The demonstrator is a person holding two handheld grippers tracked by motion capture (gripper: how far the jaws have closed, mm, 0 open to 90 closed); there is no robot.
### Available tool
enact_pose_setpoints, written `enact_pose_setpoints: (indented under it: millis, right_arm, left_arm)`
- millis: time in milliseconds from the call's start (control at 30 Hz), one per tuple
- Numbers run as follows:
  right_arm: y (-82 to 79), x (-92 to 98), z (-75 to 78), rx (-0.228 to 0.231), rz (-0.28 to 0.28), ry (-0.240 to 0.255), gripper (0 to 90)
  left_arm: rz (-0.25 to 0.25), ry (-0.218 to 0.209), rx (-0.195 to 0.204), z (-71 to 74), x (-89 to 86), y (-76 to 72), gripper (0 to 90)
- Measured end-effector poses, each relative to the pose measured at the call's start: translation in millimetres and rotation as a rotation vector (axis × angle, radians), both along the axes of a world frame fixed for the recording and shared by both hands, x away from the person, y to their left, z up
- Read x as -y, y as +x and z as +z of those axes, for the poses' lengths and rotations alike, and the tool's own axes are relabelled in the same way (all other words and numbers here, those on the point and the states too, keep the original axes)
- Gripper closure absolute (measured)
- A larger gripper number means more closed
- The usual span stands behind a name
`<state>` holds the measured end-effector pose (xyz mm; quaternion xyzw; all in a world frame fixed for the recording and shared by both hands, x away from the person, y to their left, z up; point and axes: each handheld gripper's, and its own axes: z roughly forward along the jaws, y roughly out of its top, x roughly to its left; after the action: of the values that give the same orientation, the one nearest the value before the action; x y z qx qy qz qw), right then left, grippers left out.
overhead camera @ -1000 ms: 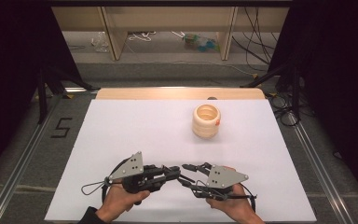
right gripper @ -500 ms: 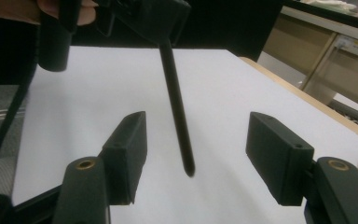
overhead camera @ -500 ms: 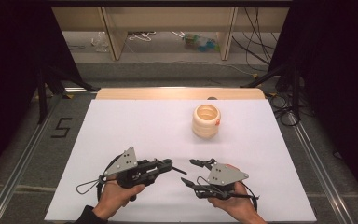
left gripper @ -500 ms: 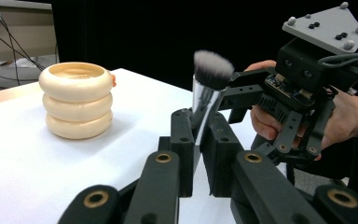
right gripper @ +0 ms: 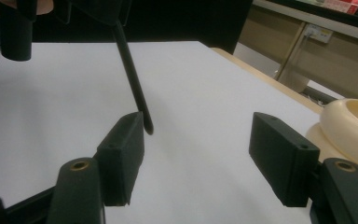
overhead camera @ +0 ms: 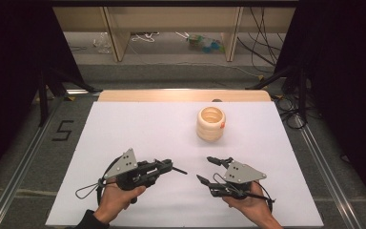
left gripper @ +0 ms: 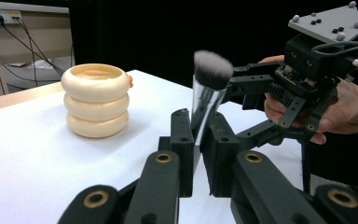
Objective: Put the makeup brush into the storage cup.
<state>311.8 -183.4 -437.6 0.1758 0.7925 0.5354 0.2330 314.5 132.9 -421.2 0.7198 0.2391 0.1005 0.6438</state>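
Note:
A makeup brush with grey-white bristles [left gripper: 213, 69] and a silver ferrule stands between the jaws of my left gripper [left gripper: 198, 122], which is shut on it. In the high view the brush's thin black handle [overhead camera: 180, 170] sticks out to the right of the left gripper [overhead camera: 167, 165]. My right gripper [overhead camera: 205, 170] is a short way to the right of the handle tip. Its jaws have just been opening. In the right gripper view the handle tip [right gripper: 145, 122] hangs just beside one pad of the right gripper [right gripper: 198, 135], and nothing lies between the pads.
A cream ribbed cup [overhead camera: 210, 124] made of three stacked rings stands upright past the grippers, right of centre on the white table sheet [overhead camera: 138, 129]. It is also in the left gripper view [left gripper: 95, 100] and at the right edge of the right gripper view [right gripper: 354, 122]. A wooden strip [overhead camera: 181, 95] borders the far edge.
The grippers were tip to tip a second ago and have drawn apart. The right gripper's jaws opened and it slid right; the brush stayed in the left gripper.

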Motion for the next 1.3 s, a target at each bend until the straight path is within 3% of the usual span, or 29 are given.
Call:
enact_pose_setpoints:
  millis: [133,233,267,367,433,500,567,767,1033,1300]
  right_arm:
    - [0.7,6.9,0.2,-0.008,-0.019,0.003,35.8]
    - [1.1,10.0,-1.2,-0.010,-0.029,0.005,35.7]
    - [1.0,10.9,-1.3,-0.014,-0.031,0.004,35.7]
    - [1.3,14.6,-1.5,-0.025,-0.032,-0.004,34.9]
    - [1.1,16.7,-1.6,-0.027,-0.044,-0.001,34.8]
    - [1.2,19.1,-1.3,-0.030,-0.053,0.005,34.1]
    - [1.4,21.5,-1.2,-0.019,-0.069,0.013,33.6]
    - [1.7,28.4,-3.7,-0.041,-0.088,0.005,32.0]
    - [0.0,37.5,-4.2,-0.047,-0.118,0.016,31.2]
    - [-2.2,45.1,-4.8,-0.050,-0.136,0.019,29.7]
  left_arm:
    - [0.018,-0.009,-0.015,0.8,-0.4,0.5,83.0]
    - [0.013,0.004,-0.003,1.0,-1.7,3.5,82.9]
    - [0.024,-0.005,-0.020,0.8,-1.1,3.4,83.0]
    - [0.017,0.002,-0.003,0.6,-1.2,7.7,83.0]
    - [0.033,0.002,-0.022,-0.4,0.5,8.6,83.0]
    - [0.032,0.008,-0.014,0.4,0.5,12.0,83.0]
    - [0.042,-0.004,-0.020,2.0,-0.3,14.7,83.0]
    - [0.050,0.010,-0.020,3.3,1.5,27.1,83.0]
    - [0.058,-0.002,-0.053,12.0,8.9,42.3,83.0]
    - [0.060,0.026,-0.036,22.4,20.1,61.0,82.9]
